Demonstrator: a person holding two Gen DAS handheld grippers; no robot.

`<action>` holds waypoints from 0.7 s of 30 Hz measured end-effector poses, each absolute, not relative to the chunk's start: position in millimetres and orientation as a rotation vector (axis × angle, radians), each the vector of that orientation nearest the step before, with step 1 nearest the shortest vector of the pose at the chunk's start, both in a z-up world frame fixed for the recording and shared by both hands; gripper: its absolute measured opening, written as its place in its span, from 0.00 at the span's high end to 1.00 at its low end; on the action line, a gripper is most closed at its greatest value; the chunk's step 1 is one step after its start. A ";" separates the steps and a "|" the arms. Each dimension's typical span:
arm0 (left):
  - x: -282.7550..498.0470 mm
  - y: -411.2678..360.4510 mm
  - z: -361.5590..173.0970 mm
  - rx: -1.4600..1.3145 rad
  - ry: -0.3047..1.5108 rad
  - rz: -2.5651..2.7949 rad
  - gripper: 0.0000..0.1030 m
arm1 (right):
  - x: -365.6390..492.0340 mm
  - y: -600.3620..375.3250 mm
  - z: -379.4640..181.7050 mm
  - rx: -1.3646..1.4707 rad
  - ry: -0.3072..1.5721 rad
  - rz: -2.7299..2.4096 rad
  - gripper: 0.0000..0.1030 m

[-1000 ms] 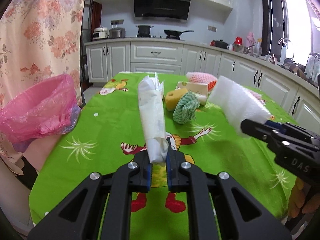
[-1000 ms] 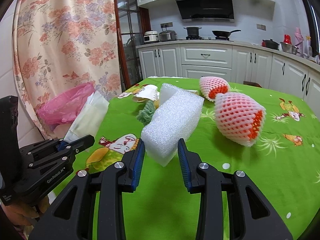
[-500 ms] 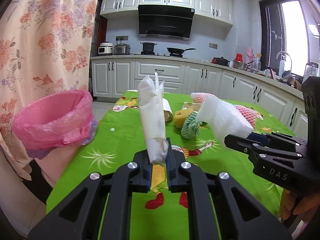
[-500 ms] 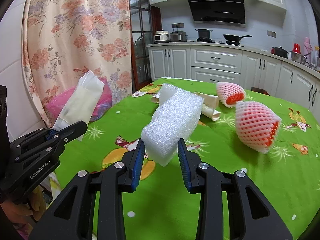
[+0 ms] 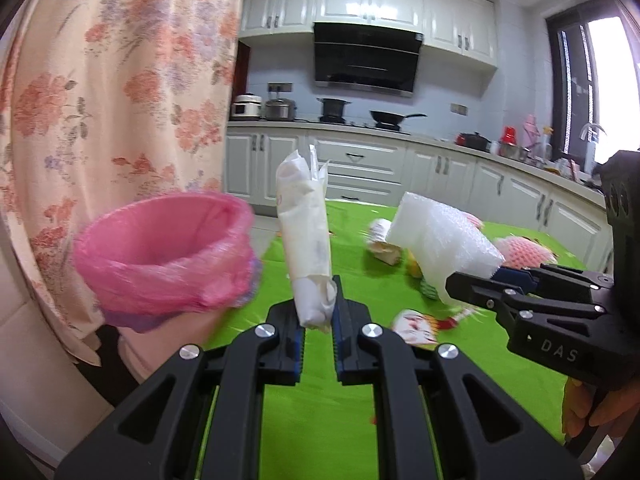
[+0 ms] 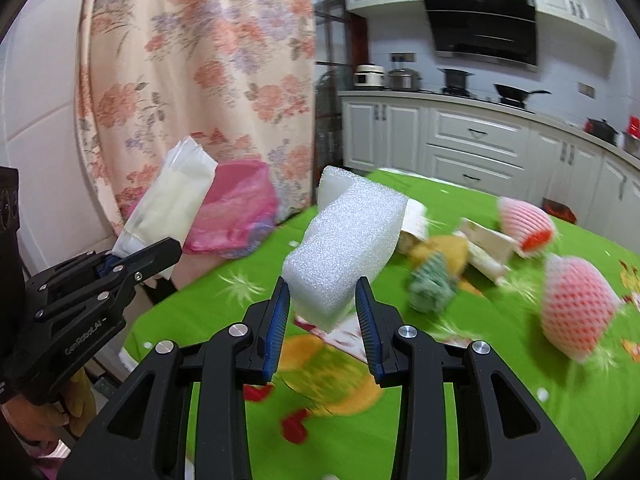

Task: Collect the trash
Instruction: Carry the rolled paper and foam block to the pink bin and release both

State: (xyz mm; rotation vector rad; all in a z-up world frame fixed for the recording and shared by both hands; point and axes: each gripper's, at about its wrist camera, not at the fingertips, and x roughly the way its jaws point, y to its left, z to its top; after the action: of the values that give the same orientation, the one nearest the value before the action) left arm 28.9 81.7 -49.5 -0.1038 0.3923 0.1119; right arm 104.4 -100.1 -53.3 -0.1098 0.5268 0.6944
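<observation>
You're carrying two pieces of trash toward the pink-lined bin (image 5: pixel 168 256), with the drop still ahead.
The bin sits off the green table (image 5: pixel 352 400) edge at about 9 o'clock; your right gripper (image 6: pixel 323 312), part-open, clamps the white foam block (image 6: pixel 344 248) at 12 o'clock, and your left gripper (image 5: pixel 318 312), nearly closed, pinches the upright folded paper wrapper (image 5: pixel 304 232); next, bring each over the rim and release.

Two claws (image 5: pixel 318 312) (image 6: pixel 323 308), two pink foam nets (image 6: pixel 576 304) (image 6: pixel 526 222) (blurred), one foam block (image 6: pixel 344 244), one pink-lined bin (image 5: pixel 160 256).

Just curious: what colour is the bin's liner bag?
Pink liner bag, clearest in the left wrist view.
</observation>
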 end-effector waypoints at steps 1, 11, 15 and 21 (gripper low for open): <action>28.9 88.4 -47.7 -0.107 0.391 0.125 0.89 | 105.3 -92.8 -50.8 -0.115 0.522 0.715 0.67; 39.9 173.3 -26.1 -0.127 0.394 0.230 0.89 | 124.4 -19.7 -28.1 -0.166 0.501 0.868 0.67; 55.8 212.6 -21.6 -0.130 0.430 0.245 0.89 | 138.5 14.2 -19.7 -0.186 0.515 0.915 0.67; 77.9 260.2 -23.1 -0.172 0.476 0.271 0.89 | 151.4 62.6 -13.7 -0.236 0.519 0.941 0.67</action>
State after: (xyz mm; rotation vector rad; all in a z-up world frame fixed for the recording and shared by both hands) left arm 77.9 260.2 -23.1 -0.1716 0.4759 0.2709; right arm 151.4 62.6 -13.7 -0.2356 0.5189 0.9408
